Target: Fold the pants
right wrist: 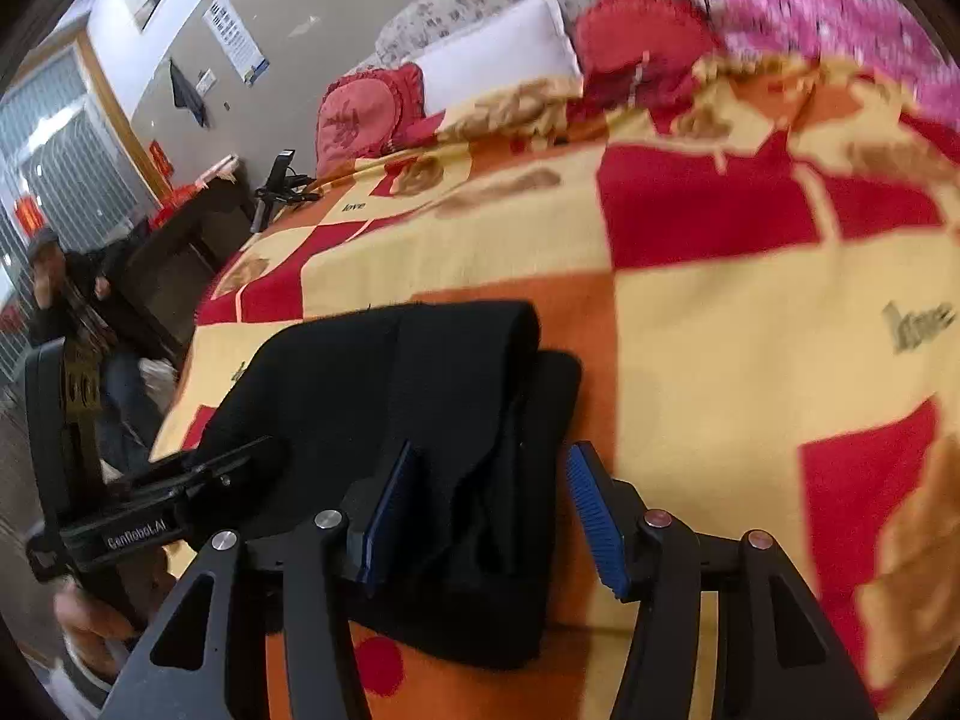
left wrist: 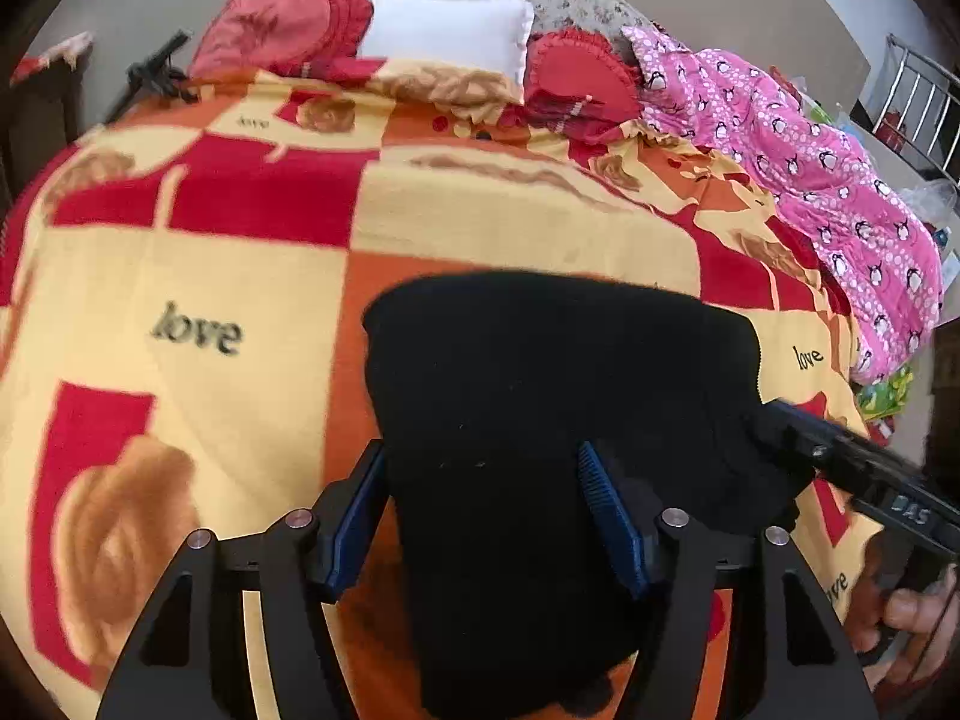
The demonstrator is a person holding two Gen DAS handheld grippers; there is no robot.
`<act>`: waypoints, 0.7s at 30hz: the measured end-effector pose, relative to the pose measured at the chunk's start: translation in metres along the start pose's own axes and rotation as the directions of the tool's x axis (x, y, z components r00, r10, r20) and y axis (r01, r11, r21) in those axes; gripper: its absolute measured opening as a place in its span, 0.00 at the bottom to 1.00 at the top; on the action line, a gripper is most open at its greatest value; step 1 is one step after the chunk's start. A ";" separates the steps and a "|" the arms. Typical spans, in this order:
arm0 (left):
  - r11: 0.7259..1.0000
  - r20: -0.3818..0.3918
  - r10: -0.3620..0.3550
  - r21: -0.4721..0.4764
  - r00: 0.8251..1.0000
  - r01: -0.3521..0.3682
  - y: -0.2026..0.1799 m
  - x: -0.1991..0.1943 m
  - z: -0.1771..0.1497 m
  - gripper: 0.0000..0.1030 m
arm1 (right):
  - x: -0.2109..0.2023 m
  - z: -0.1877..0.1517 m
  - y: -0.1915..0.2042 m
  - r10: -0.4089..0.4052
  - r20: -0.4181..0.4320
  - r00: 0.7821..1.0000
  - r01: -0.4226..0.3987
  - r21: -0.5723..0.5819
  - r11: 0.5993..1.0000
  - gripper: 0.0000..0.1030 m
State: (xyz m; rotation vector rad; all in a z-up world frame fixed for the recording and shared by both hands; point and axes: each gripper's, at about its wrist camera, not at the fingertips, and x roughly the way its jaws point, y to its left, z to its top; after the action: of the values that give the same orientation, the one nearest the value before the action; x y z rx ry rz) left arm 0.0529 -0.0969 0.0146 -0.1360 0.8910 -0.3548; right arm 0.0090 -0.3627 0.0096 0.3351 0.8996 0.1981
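While both views carry some motion blur, the layout reads clearly enough: the folded black fabric pants (left wrist: 540,396) lie as a compact bundle on the yellow, red and orange checked blanket printed with "love" (left wrist: 198,276), near the bed's front edge.

Left view: your left gripper (left wrist: 483,516) has its jaws spread wide, blue ribbed pads (left wrist: 354,531) on either side of the bundle's near end. The cloth passes between the fingers; I cannot tell whether either pad touches it. Nothing is clamped. Your right gripper (left wrist: 780,426) enters from the right, its tip at the bundle's right edge.

Right view: your right gripper (right wrist: 486,510) is likewise spread apart. The pants (right wrist: 420,396) sit between and ahead of its fingers, shifted toward the left pad (right wrist: 384,522), which lies against or just over a fold; the right pad stands apart from the cloth, over orange blanket (right wrist: 750,324). The top layer shows a rolled fold at the far end, with a lower layer showing past it to the right. Your left gripper (right wrist: 264,450) comes in from the left, its tip at the bundle's left side.

Background: a white rectangular pillow (left wrist: 447,30) between two red ruffled cushions (left wrist: 282,24) at the head of the bed, a pink penguin-print quilt (left wrist: 804,162) along the right side, and a seated person in dark clothes (right wrist: 66,294) beyond the bed.
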 end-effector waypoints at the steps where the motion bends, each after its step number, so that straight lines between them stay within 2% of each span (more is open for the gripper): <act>1: 1.000 0.026 0.022 0.011 0.999 -0.023 -0.001 -0.006 0.001 0.59 | -0.007 0.001 0.005 -0.009 0.016 1.000 0.009 -0.020 1.000 0.53; 2: 0.999 0.058 0.045 0.020 0.997 -0.046 -0.004 -0.015 0.003 0.59 | -0.015 0.003 0.010 -0.004 0.030 1.000 0.005 -0.036 0.999 0.53; 5: 0.998 0.102 0.043 0.041 0.994 -0.048 -0.013 -0.031 0.000 0.59 | -0.031 0.008 0.027 0.028 0.058 0.998 -0.023 -0.082 0.996 0.52; 9: 0.992 0.080 0.104 0.065 0.991 -0.110 -0.024 -0.018 0.001 0.59 | -0.022 0.011 0.050 0.023 0.034 0.999 -0.018 -0.158 0.987 0.50; 12: 0.989 0.012 0.126 0.079 0.992 -0.127 -0.029 0.003 -0.006 0.59 | -0.003 -0.002 0.053 -0.050 -0.016 0.999 0.046 -0.180 0.983 0.46; 13: 0.989 0.015 0.122 0.080 0.992 -0.123 -0.030 0.005 -0.007 0.60 | 0.002 -0.011 0.052 -0.083 -0.022 0.996 0.077 -0.191 0.979 0.46; 16: 0.987 0.046 0.128 0.092 0.991 -0.131 -0.035 0.004 -0.006 0.60 | 0.000 -0.031 0.057 -0.118 0.034 0.992 0.122 -0.262 0.957 0.45; 21: 0.986 0.064 0.135 0.086 0.989 -0.141 -0.033 -0.002 0.004 0.59 | -0.009 -0.019 0.057 -0.090 0.009 0.996 0.089 -0.244 0.966 0.47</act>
State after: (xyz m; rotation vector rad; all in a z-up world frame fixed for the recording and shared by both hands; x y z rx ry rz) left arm 0.0469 -0.1269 0.0272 -0.0007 0.8207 -0.2601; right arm -0.0131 -0.3089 0.0266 0.0652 0.8793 0.2234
